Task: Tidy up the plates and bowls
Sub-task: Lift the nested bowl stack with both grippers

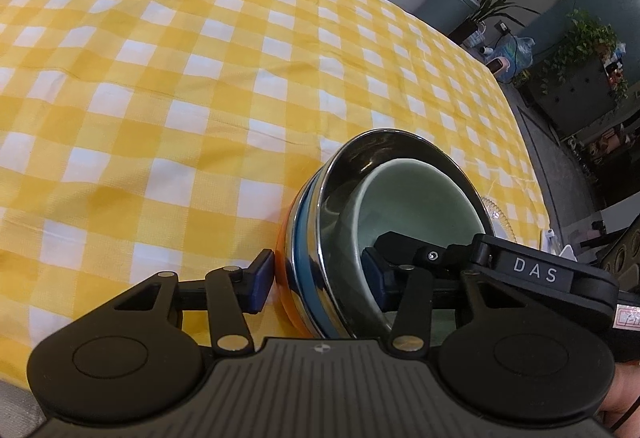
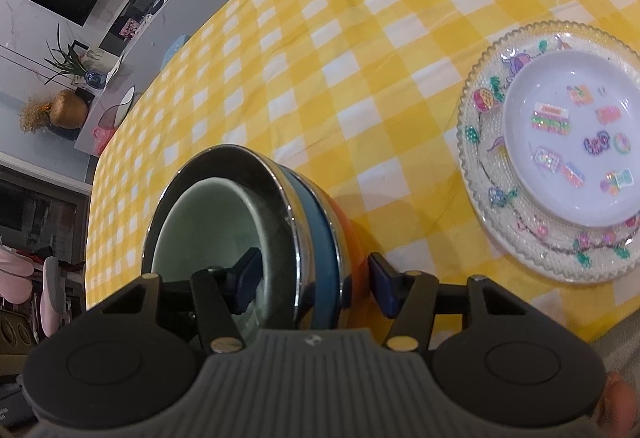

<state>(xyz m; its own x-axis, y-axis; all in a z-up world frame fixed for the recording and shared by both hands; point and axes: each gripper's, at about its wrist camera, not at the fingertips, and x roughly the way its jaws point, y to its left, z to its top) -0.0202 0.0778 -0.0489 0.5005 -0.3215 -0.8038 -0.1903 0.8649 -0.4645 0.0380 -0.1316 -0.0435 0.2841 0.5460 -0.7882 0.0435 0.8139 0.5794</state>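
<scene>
**Nested bowls gripped from both sides**

Left gripper (image 1: 318,280): pinching bowl stack (image 1: 308,230) wall, 6 o'clock on tablecloth (image 1: 160,77).
Right gripper (image 2: 314,278): pinching opposite wall of the stack.
Stickered plates (image 2: 500,197): 3 o'clock, well apart.

Glass plate (image 2: 476,173) cut off rightward
</scene>
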